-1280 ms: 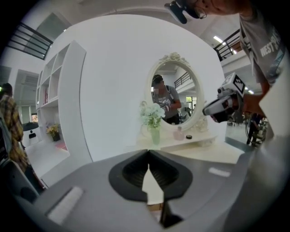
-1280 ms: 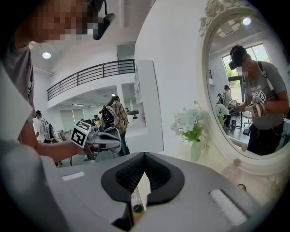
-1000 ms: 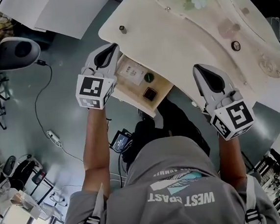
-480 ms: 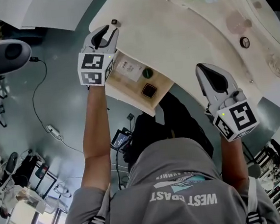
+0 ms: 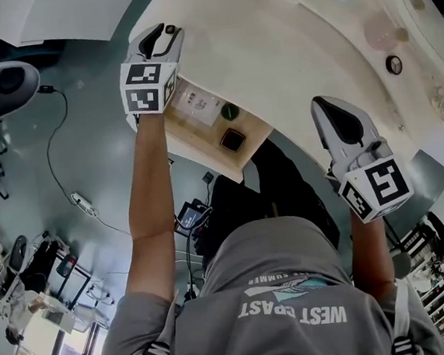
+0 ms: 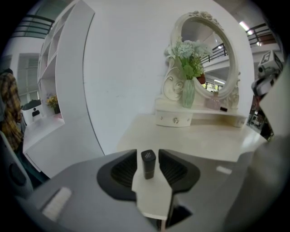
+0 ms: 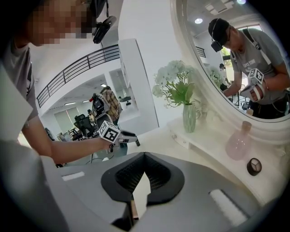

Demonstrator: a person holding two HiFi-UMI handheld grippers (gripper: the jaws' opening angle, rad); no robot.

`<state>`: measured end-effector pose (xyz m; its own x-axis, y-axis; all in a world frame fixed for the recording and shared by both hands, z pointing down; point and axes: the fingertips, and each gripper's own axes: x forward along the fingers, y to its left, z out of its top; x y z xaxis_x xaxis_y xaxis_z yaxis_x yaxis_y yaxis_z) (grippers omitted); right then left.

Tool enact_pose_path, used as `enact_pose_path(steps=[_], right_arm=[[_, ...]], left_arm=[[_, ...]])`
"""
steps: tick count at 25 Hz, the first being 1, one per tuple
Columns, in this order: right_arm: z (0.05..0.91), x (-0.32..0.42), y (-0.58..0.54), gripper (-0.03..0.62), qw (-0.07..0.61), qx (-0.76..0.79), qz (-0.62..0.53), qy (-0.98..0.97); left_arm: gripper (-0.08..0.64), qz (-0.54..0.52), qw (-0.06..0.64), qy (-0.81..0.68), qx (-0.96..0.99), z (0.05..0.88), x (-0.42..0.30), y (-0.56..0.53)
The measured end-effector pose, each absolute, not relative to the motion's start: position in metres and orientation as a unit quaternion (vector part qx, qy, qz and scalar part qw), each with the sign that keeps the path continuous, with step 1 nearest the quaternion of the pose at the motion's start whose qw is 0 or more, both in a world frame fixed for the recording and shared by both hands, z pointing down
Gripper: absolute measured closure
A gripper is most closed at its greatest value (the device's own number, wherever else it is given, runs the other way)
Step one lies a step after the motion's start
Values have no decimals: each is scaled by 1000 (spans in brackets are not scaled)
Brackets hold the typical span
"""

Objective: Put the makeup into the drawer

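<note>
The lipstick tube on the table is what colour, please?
Black lipstick tube; best in left gripper view.

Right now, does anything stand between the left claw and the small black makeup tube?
Nothing visible does. The left claw, its jaws just opening, has the small black makeup tube upright between them on the cream dressing table.

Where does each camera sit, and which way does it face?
Head view: on the head, steeply down at the dressing table and open drawer; both forearms and torso show.
Left gripper view: on the left hand-held gripper, facing the mirror; its jaws, just opened, flank, without touching, a black makeup tube.
Right gripper view: on the right hand-held gripper, facing the mirror; jaws shut, empty; the left forearm shows.
Shared: both gripper views show the flower vase.
</note>
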<state>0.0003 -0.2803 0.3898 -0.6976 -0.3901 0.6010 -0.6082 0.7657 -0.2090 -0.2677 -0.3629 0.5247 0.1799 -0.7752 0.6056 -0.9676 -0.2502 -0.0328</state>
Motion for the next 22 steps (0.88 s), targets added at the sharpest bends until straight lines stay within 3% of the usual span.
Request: enact_pose_path(steps=[5,22], right_arm=[[392,-2,-283,591,276,277,200,-899],[392,-24,-264,591,270,263,196,-905]], left_arm=[[469,260,189,-583,746,528,-272,-363],[472,256,174,-551,775,506,-261,-315]])
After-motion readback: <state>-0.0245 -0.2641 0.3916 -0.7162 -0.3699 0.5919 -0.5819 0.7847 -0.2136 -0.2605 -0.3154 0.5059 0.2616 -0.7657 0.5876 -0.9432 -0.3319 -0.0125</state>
